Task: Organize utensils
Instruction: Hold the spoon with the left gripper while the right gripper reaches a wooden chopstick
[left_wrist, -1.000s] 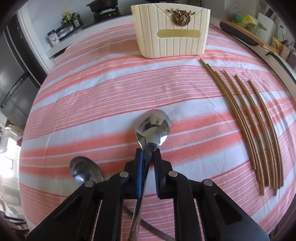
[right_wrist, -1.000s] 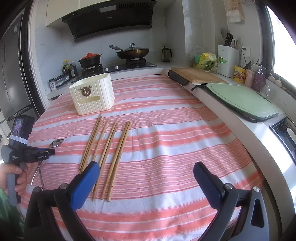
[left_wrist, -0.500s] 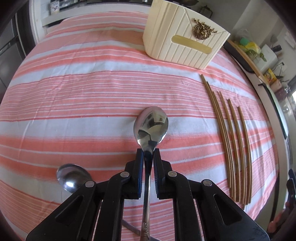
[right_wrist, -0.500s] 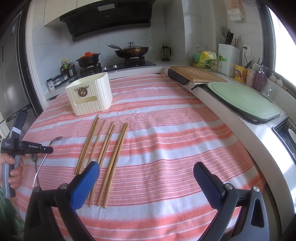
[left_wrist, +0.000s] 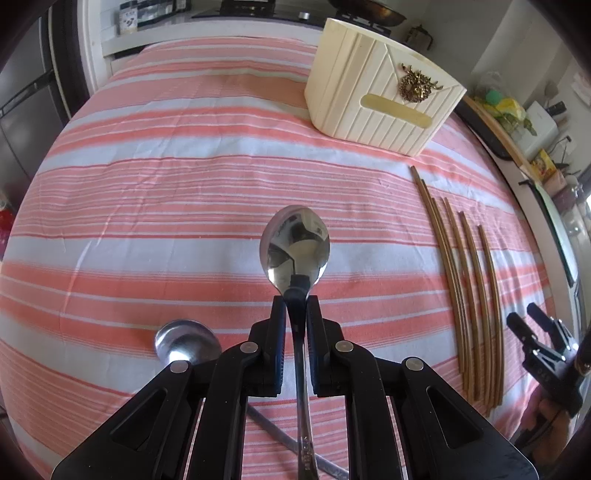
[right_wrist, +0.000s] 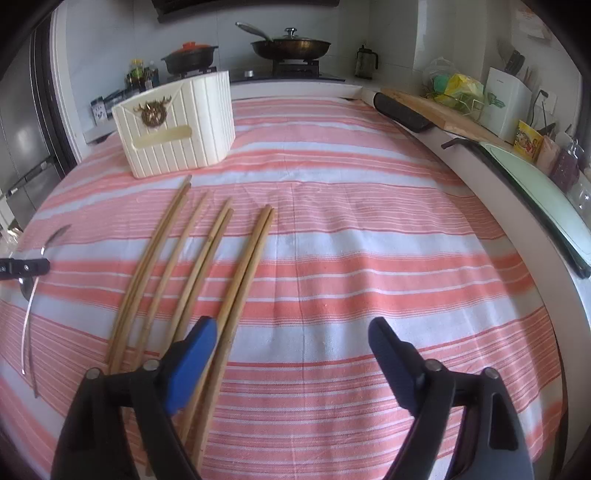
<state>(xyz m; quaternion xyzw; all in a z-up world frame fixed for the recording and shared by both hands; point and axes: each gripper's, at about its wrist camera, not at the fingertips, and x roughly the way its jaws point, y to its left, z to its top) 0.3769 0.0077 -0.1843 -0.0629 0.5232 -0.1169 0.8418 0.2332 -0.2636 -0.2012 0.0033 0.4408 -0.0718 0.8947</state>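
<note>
Spoon (left_wrist: 295, 251) pinched at its neck in my left gripper (left_wrist: 295, 314), bowl forward above the striped counter (left_wrist: 184, 184). My right gripper (right_wrist: 291, 343) gapes wide, empty, beside the chopsticks (right_wrist: 207, 266). Since a moment ago the cream holder (left_wrist: 380, 103) has slid rightward in my left view, second spoon (left_wrist: 186, 343) still lying flat.

The left gripper (left_wrist: 295, 306) is carrying the clamped spoon (left_wrist: 294, 248) closer toward the cream holder (left_wrist: 380, 107) at one o'clock, turning rightward. The right gripper (right_wrist: 291, 345) is coming down and forward over the chopsticks (right_wrist: 207, 273), its jaws narrowing slightly, while entering the left wrist view at four o'clock.
</note>
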